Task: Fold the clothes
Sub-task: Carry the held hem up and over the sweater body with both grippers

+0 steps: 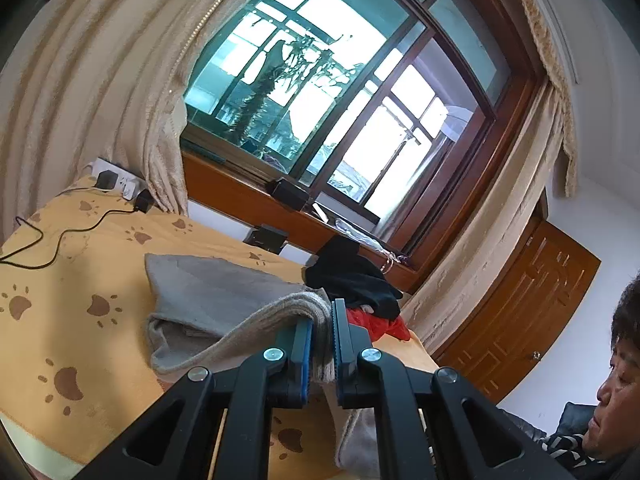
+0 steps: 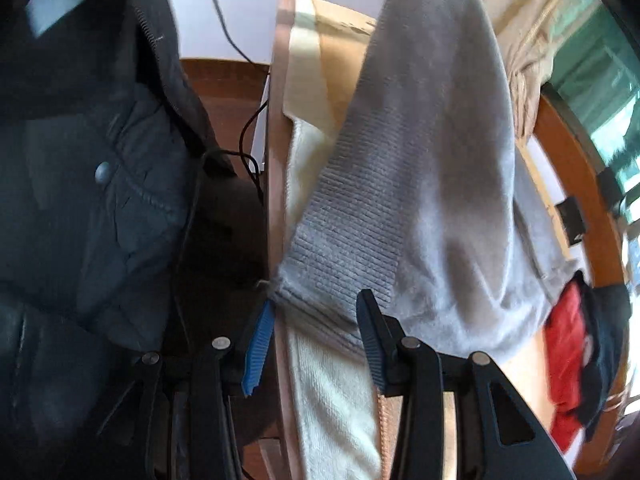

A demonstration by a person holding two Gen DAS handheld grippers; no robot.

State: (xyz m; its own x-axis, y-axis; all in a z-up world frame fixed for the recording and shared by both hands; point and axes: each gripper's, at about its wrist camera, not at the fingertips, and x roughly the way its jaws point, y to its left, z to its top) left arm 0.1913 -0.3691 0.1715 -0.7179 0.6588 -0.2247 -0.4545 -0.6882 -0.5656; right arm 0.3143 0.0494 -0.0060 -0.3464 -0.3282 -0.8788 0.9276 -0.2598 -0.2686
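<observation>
A grey knitted sweater (image 1: pixel 208 292) lies on the orange paw-print bed cover (image 1: pixel 80 280). My left gripper (image 1: pixel 321 320) is shut on the sweater's ribbed hem and holds that edge lifted above the bed. In the right wrist view the same sweater (image 2: pixel 432 168) hangs close in front of the camera, its ribbed cuff (image 2: pixel 340 256) just ahead of the fingers. My right gripper (image 2: pixel 316 308) is open, with the cuff's edge lying between its spread jaws, not pinched.
A black garment (image 1: pixel 352 276) and a red one (image 1: pixel 380 326) are piled at the bed's far side, below the wooden window sill (image 1: pixel 256 200). A power strip with chargers (image 1: pixel 120 184) and cables sits at the bed's corner. A dark padded jacket (image 2: pixel 100 200) fills the left of the right wrist view.
</observation>
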